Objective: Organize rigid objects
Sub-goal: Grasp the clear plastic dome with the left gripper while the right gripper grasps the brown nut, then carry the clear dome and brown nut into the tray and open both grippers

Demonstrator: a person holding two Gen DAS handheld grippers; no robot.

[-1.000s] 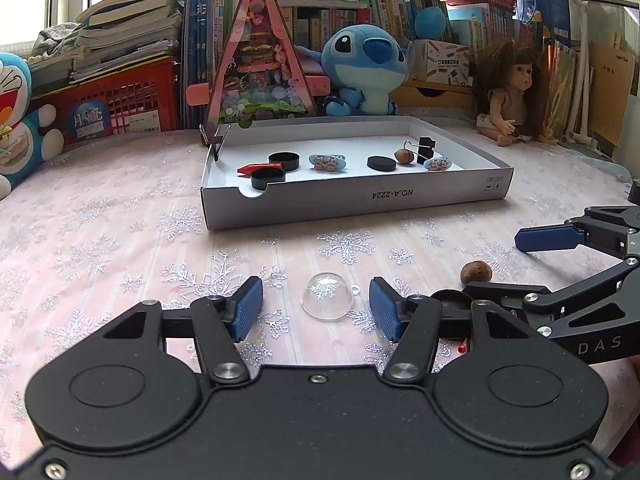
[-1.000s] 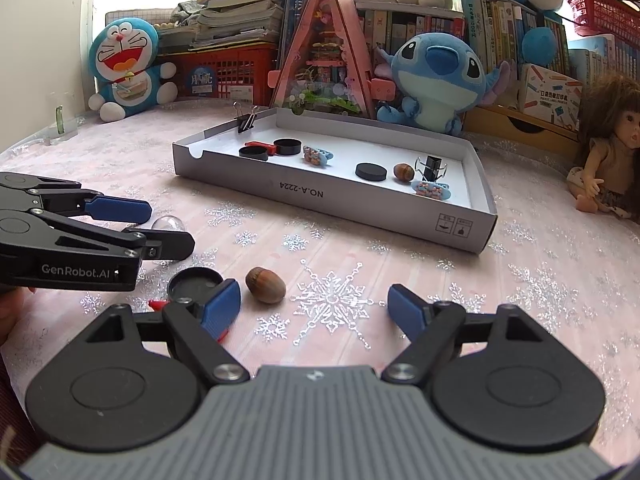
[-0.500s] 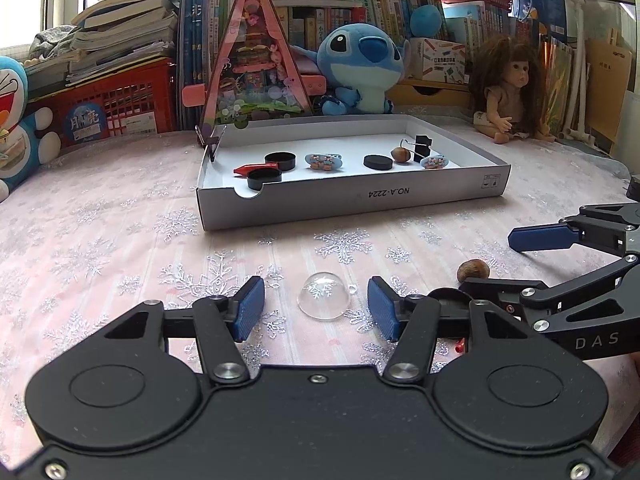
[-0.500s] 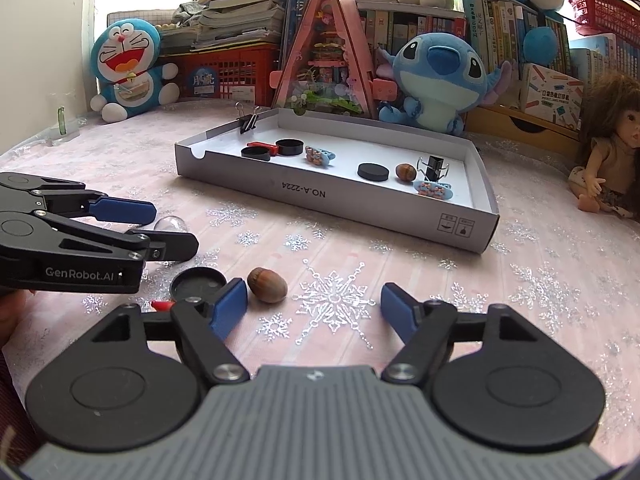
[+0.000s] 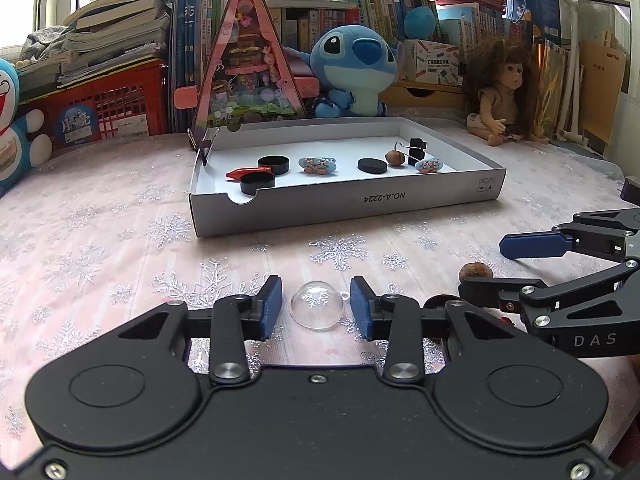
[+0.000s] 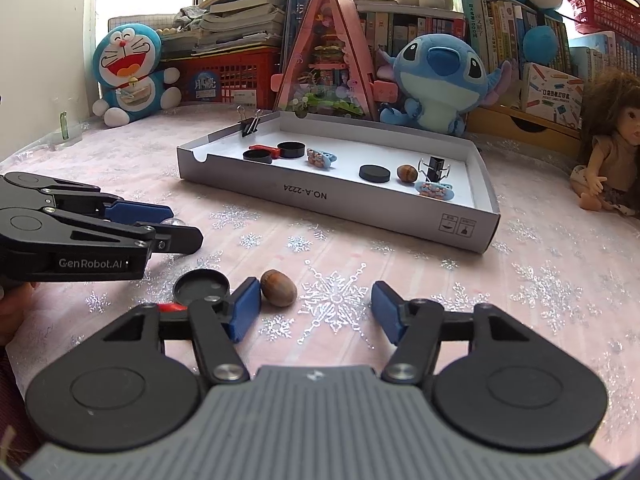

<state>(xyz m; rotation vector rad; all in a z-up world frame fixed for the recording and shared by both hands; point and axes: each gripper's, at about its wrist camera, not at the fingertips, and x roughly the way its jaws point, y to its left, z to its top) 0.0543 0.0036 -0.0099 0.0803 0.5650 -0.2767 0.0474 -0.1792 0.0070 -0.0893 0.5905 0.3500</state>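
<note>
One Doraemon plush [image 6: 130, 74], fully visible rightward only.

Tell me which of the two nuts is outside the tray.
The nut on the tablecloth beside the right claw's left finger; the other nut lies inside the tray.

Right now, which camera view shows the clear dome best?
The left wrist view: the clear dome sits whole between the left tool's pads. In the right wrist view only a sliver shows behind the left tool.

Surface: pink snowflake-patterned cloth [image 5: 100, 248]
Middle: open white box [image 5: 344, 204]
Near edge: clear dome [image 5: 317, 310], brown nut [image 6: 279, 286], black lid [image 6: 201, 286], small red piece [image 6: 170, 307]
Back edge: plush toys, doll [image 5: 502, 92]
</note>
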